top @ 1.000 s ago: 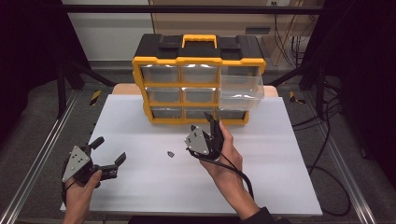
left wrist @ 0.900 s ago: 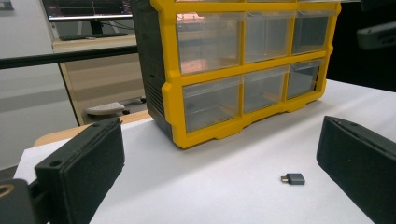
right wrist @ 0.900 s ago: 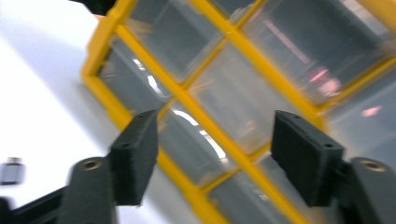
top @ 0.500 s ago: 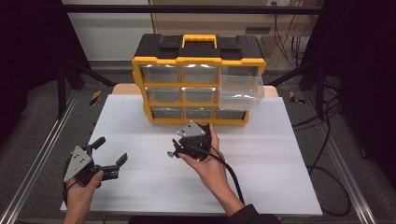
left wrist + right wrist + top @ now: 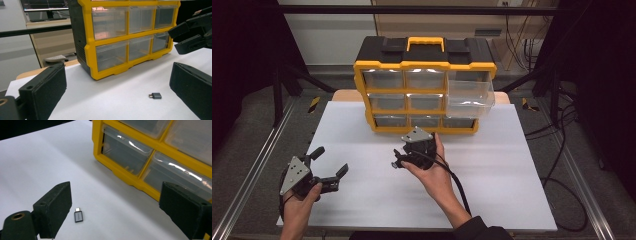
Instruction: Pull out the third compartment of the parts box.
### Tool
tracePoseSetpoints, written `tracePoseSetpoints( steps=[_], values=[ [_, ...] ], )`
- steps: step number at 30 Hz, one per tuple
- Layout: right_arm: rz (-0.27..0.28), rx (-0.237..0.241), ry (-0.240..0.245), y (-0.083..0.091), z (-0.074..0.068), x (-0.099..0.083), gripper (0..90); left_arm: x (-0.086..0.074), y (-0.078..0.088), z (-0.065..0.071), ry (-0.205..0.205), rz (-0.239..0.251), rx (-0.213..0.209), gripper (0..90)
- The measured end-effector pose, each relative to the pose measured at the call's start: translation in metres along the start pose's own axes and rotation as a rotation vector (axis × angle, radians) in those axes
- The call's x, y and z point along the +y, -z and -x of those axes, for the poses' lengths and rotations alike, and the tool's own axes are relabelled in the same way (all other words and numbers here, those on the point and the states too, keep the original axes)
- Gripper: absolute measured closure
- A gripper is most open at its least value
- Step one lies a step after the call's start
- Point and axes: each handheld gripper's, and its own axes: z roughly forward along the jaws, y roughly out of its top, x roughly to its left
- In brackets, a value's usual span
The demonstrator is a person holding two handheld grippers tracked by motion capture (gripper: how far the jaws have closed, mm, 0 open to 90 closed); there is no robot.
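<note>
A small grey USB adapter (image 5: 78, 216) (image 5: 155, 95) lies flat on the white table top (image 5: 362, 125), in front of a yellow and black drawer cabinet (image 5: 424, 65) (image 5: 125, 40) (image 5: 150, 152). My right gripper (image 5: 400, 156) (image 5: 120, 205) hangs low over the adapter, pointing left and down. Its jaws have just been opening and stand wide. The adapter lies just inside the left jaw, and neither pad touches it. My left gripper (image 5: 331, 161) (image 5: 120, 87) rests open and empty at the table's front left, aimed at the adapter. The right gripper (image 5: 192, 35) also shows there.
One clear drawer (image 5: 469, 95) at the cabinet's right side is pulled out toward me; the others are pushed in. A black cable (image 5: 457, 185) trails from the right gripper along the forearm. Metal rails (image 5: 257, 165) run along both sides of the table.
The right gripper swung left and down from in front of the cabinet to just above the adapter, and its jaws spread wider. The left gripper stayed put.
</note>
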Motion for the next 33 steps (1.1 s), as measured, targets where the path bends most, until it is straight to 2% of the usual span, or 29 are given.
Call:
tracePoseSetpoints(
  steps=[4, 33],
  values=[
    [-0.024, 0.033, -0.034, -0.004, 0.002, -0.001, 10.7, 0.000, 0.000, 0.000, 0.000, 0.000, 0.000, 0.7],
    [-0.065, 0.106, -0.122, -0.021, 0.006, -0.001, 10.1, 0.000, 0.000, 0.000, -0.002, 0.001, -0.001, 0.7]
  ],
)
